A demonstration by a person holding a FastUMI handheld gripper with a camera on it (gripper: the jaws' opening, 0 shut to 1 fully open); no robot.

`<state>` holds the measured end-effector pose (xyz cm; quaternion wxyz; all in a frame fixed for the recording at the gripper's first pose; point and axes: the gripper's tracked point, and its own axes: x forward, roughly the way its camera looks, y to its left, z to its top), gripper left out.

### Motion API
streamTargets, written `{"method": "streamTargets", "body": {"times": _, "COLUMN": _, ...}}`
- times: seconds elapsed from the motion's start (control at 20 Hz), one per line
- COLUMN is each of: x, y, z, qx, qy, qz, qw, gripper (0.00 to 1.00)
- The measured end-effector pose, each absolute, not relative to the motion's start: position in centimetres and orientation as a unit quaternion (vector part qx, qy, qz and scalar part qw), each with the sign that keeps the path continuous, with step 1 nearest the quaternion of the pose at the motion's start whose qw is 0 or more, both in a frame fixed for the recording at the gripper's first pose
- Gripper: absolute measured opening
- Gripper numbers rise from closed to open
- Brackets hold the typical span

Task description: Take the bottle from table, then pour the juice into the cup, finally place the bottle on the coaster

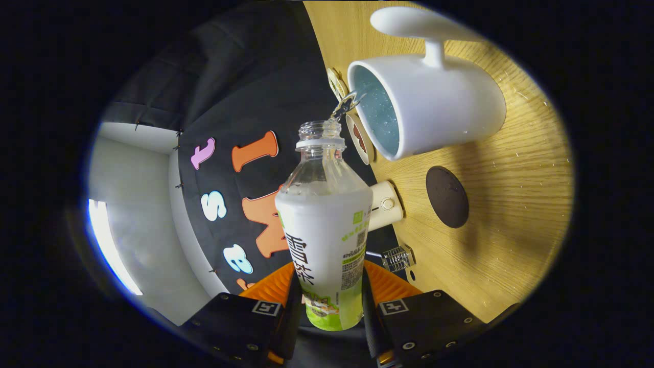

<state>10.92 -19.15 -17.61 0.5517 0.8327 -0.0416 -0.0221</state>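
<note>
My gripper (327, 301) is shut on the lower body of a clear, uncapped plastic bottle (327, 225) with a white and green label. The view is rolled sideways, so the bottle is tipped over. Its open mouth points at the rim of a white mug (439, 102) with a handle, which stands on the wooden table (511, 204). A thin stream of clear liquid (345, 106) runs from the bottle's mouth into the mug. A round dark brown coaster (447, 197) lies on the table beside the mug, beyond the fingers.
A small cream-coloured device with a knob (386, 204) and a small clear faceted block (398, 257) sit at the table's back edge. Two small round items (357, 138) lie by the mug's rim. Behind the table hangs the black cloth wall.
</note>
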Motion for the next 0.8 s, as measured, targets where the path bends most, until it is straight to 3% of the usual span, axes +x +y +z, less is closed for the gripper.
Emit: {"method": "streamTargets", "body": {"times": 0.8, "x": 10.9, "y": -18.2, "z": -15.6, "qx": 0.863, "qy": -0.043, "qz": -0.017, "qw": 0.502, "gripper": 0.55}}
